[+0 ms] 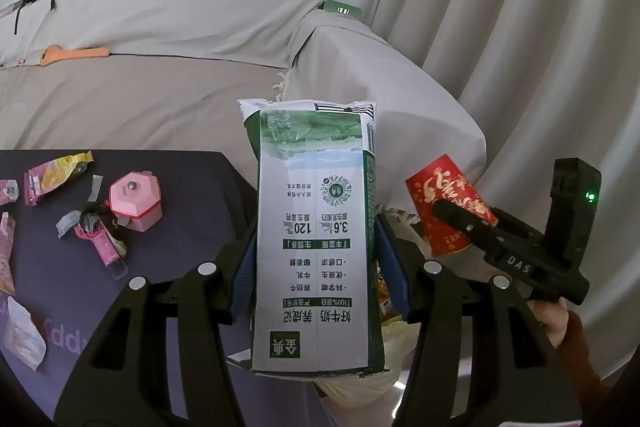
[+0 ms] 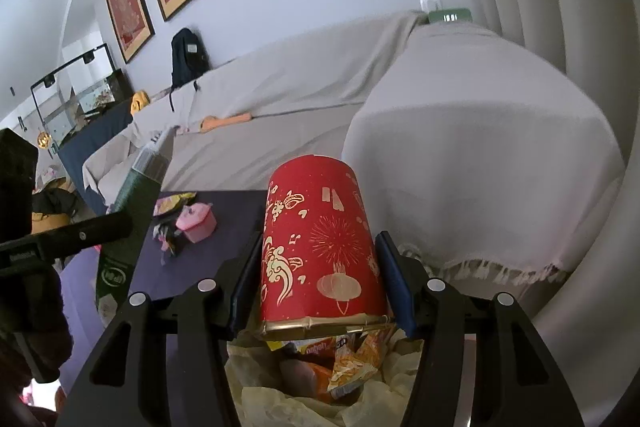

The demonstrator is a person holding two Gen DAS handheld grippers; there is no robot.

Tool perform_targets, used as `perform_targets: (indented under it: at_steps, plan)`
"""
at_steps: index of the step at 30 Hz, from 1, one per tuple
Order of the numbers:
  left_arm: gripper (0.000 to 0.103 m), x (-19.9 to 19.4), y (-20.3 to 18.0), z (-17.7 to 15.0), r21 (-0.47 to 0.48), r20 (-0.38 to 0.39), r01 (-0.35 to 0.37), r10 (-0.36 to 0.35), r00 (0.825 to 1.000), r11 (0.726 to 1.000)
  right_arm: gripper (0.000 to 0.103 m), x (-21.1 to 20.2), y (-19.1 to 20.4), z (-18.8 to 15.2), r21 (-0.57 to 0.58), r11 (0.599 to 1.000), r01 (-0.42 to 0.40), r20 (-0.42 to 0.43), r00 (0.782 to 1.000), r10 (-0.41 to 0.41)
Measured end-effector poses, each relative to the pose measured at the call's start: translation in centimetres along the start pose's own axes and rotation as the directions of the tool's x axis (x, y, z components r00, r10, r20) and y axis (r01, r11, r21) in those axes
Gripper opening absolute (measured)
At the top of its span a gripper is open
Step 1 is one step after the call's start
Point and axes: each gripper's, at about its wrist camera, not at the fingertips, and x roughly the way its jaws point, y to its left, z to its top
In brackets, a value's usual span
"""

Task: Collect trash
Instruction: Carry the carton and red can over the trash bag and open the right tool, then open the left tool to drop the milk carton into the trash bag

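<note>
Far left, on the dark table (image 1: 192,187): loose wrappers (image 1: 56,179), a crumpled pink-and-grey wrapper bundle (image 1: 96,227), and a small pink box (image 1: 136,201) just right of them. More wrappers lie along the table's left edge, partly cut off.

Your left gripper (image 1: 316,259) pinches a milk carton (image 1: 316,239). Both blue pads press its narrow sides. The carton is held off the table, beyond the table's right edge, its print upside down to the camera and the folded end pointing away from you.

Under the carton shows a pale yellow trash bag (image 2: 280,399). In the right wrist view its mouth is open, with orange snack packets (image 2: 352,359) inside.

Right of the carton, your right gripper (image 2: 320,267) clamps a red paper cup (image 2: 320,239) with gold print. The cup is upside down to the camera, its gold rim toward you and just above the bag's mouth. The pads touch both sides of the cup wall.

Carton and cup sit near each other, not touching.

Behind everything: a couch under a beige cover (image 1: 160,27), an orange item (image 1: 76,54) on its seat, a dark backpack (image 2: 187,57) against the wall, curtains (image 1: 500,7) at far right.
</note>
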Motion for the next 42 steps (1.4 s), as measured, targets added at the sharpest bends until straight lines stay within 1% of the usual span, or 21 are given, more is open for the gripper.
perform_targets:
  at_steps: [10,16,18,22,26,28,29,32,35,37,39,42]
  plan:
    - [0.051,1.1,0.9,-1.0,-0.031,-0.030,0.003,-0.004,1.000,1.000,0.053,4.8,0.1,-2.9,-0.004,1.000,0.017,-0.119,0.993,-0.017]
    - [0.051,1.8,1.3,-1.1,-0.043,-0.033,0.008,-0.009,0.999,0.999,0.053,8.1,0.1,-5.0,-0.012,0.999,0.049,-0.225,0.973,-0.051]
    - [0.051,2.1,1.4,-1.1,-0.051,-0.034,0.008,-0.010,0.999,0.999,0.053,9.0,0.1,-5.7,-0.015,0.998,0.053,-0.263,0.963,-0.055]
    - [0.051,2.5,1.7,-1.2,-0.067,-0.039,0.013,-0.016,0.999,0.998,0.053,9.8,0.3,-6.6,-0.036,0.997,0.070,-0.300,0.951,-0.077]
    - [0.051,2.6,1.8,-1.4,-0.069,-0.041,0.011,-0.014,0.999,0.998,0.054,9.9,0.3,-6.7,-0.033,0.997,0.065,-0.324,0.943,-0.072]
    - [0.051,2.7,1.8,-1.4,-0.068,-0.040,0.012,-0.015,0.999,0.998,0.055,9.5,0.3,-6.6,-0.032,0.998,0.054,-0.321,0.945,-0.061]
    - [0.051,2.6,1.8,-1.4,-0.068,-0.037,0.013,-0.016,0.999,0.998,0.060,9.2,0.4,-6.5,-0.034,0.998,0.052,-0.313,0.948,-0.060]
    - [0.051,2.6,1.9,-1.4,-0.071,-0.028,0.016,-0.018,0.999,0.997,0.066,8.0,0.8,-6.1,-0.034,0.999,0.036,-0.274,0.961,-0.044]
    - [0.051,2.6,1.9,-1.4,-0.076,-0.020,0.017,-0.019,1.000,0.997,0.067,6.7,0.8,-5.5,-0.028,0.999,0.034,-0.236,0.971,-0.040]
    - [0.051,2.6,1.8,-1.5,-0.082,-0.016,0.017,-0.019,1.000,0.996,0.067,5.7,0.5,-5.1,-0.018,0.998,0.056,-0.200,0.978,-0.058]
    - [0.051,2.8,1.6,-1.5,-0.087,-0.010,0.021,-0.022,1.000,0.996,0.067,4.3,-0.1,-4.5,-0.011,0.995,0.103,-0.151,0.983,-0.103]
    - [0.051,3.4,0.9,-1.7,-0.091,0.000,0.027,-0.027,1.000,0.995,0.067,2.5,-1.5,-3.8,0.007,0.985,0.172,-0.099,0.980,-0.171]
